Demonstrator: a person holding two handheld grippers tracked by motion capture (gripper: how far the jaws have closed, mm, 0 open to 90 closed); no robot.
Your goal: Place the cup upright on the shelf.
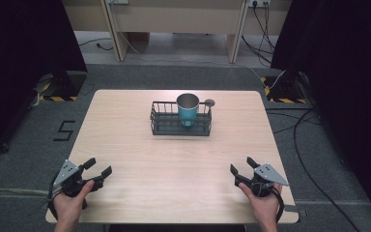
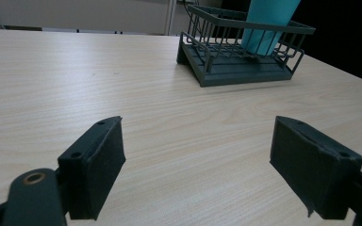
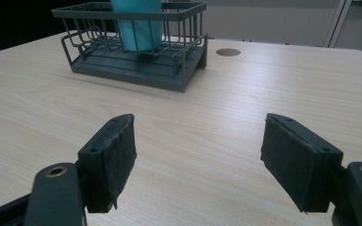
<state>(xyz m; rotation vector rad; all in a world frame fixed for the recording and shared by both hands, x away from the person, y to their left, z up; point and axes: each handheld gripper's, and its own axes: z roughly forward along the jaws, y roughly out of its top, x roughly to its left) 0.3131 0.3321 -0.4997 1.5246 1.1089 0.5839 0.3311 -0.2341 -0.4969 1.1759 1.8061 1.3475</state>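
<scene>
So nothing's really started, I'd say; jaws on both the left gripper (image 1: pixel 98 169) and right gripper (image 1: pixel 242 166) are spread wide with nothing between them, resting at the near edge of the table (image 1: pixel 125 145); the teal cup (image 1: pixel 188 110) stands upright in the wire basket (image 1: pixel 158 117), well apart from both; all the reaching and grabbing is left.

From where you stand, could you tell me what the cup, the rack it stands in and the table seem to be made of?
The cup looks like metal: a dull silvery inside and rim, with a matte teal coat outside. The rack seems to be coated wire, thin dark grey bars with a matte finish over a solid base, possibly plastic. The table looks like light wood-grain laminate, smooth with a faint sheen; solid wood cannot be ruled out.
</scene>
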